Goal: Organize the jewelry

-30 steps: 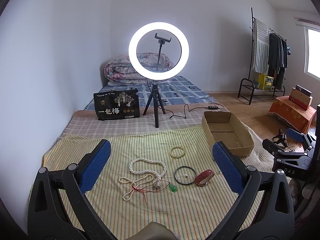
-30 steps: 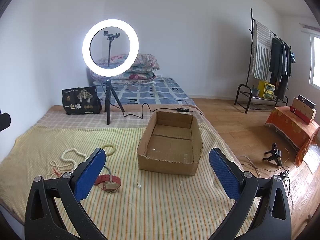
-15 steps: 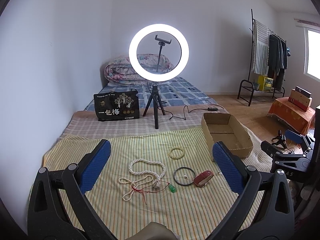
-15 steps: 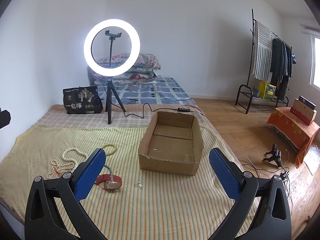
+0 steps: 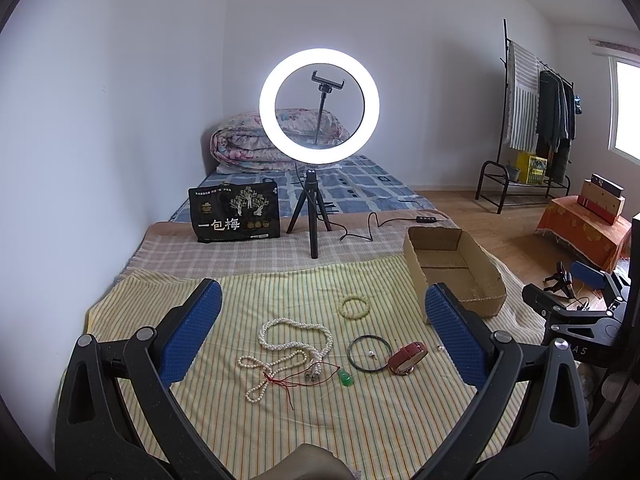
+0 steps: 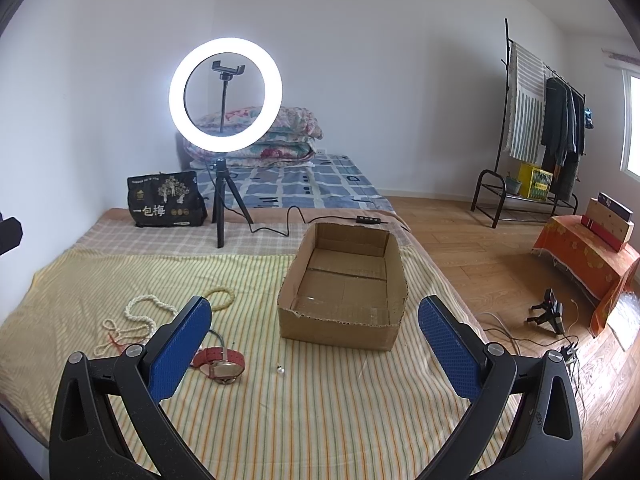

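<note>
Jewelry lies on a striped yellow cloth (image 5: 280,420): a pearl necklace (image 5: 296,330), a pale green bangle (image 5: 354,306), a black ring bangle (image 5: 369,353), a red-strap watch (image 5: 407,358), a green pendant on red cord (image 5: 345,378) and a small earring (image 6: 280,369). An empty cardboard box (image 6: 344,284) stands to the right. My left gripper (image 5: 320,336) is open above the jewelry. My right gripper (image 6: 314,344) is open, in front of the box, with the watch (image 6: 220,362) by its left finger. Both hold nothing.
A lit ring light on a tripod (image 5: 318,106) and a black bag (image 5: 234,214) stand behind the cloth, with a cable (image 6: 288,224) near the box. Folded quilts lie at the wall. The bed edge and wooden floor (image 6: 480,248) are to the right.
Both views have drifted slightly; the left gripper has pulled back a little from the jewelry. Nothing on the cloth has moved and both grippers stay open.
</note>
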`<state>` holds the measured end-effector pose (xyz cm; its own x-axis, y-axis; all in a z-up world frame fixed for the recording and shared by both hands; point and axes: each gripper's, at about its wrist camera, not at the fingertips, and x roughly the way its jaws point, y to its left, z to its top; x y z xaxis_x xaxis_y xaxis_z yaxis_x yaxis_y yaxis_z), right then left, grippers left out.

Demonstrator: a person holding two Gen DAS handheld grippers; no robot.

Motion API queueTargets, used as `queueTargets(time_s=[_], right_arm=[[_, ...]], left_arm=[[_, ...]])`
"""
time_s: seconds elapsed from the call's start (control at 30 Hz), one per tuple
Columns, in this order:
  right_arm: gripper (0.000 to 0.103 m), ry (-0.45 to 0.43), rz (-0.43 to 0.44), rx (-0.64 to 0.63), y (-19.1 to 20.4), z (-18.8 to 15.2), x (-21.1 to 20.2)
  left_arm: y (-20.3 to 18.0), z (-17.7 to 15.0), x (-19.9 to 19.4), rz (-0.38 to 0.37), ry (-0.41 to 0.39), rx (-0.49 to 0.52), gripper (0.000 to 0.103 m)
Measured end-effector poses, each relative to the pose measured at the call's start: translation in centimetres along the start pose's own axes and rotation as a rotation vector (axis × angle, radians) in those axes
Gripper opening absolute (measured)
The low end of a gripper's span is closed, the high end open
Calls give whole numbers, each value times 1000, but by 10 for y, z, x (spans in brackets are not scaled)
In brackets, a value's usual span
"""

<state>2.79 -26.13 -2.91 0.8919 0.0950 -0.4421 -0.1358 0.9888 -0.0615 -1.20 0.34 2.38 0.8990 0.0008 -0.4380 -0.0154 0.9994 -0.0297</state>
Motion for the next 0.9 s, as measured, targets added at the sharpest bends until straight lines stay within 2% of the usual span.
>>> queueTargets(time_s=[0.9], right_arm=[[102, 1, 3, -1, 1, 0, 0]], left_arm=[[1, 1, -3, 1, -3, -2, 103]])
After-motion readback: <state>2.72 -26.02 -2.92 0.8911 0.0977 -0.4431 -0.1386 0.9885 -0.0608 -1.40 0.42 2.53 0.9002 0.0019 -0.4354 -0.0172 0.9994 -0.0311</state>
